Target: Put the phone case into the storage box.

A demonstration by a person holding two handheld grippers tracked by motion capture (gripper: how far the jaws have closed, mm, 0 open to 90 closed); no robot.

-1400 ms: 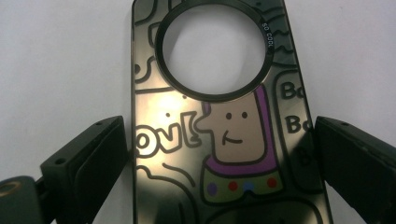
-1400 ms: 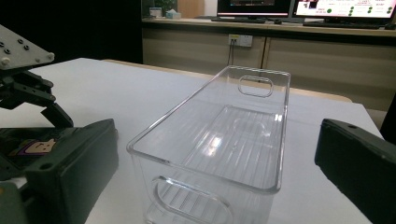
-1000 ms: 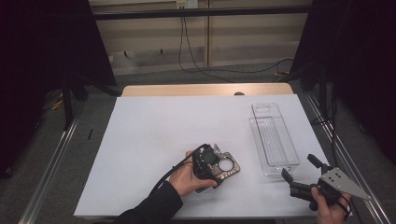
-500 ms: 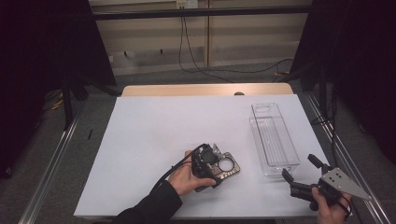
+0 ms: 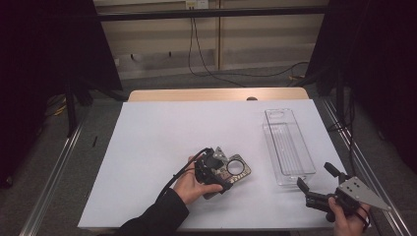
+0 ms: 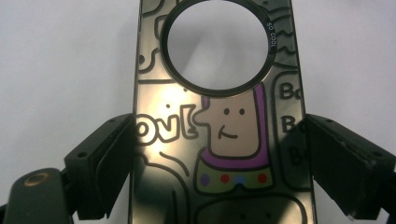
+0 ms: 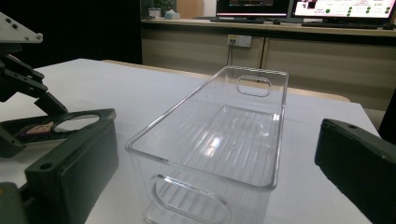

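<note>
Barely moved since earlier: left hand-held gripper [image 6: 219, 154] clamped across phone case [image 6: 219, 116], flat on tabletop [image 5: 147, 137]. Right hand-held gripper [image 7: 219, 186] open, empty, facing bin [image 7: 219, 140]. Probably next: lift case toward bin.

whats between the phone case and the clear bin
Nothing: in the high view only bare white table separates the phone case from the clear bin.

Glossy, mirror-like phone case [image 6: 219, 140] (probably plastic), clear smooth plastic bin [image 7: 219, 144], matt white tabletop [image 5: 162, 132].
</note>
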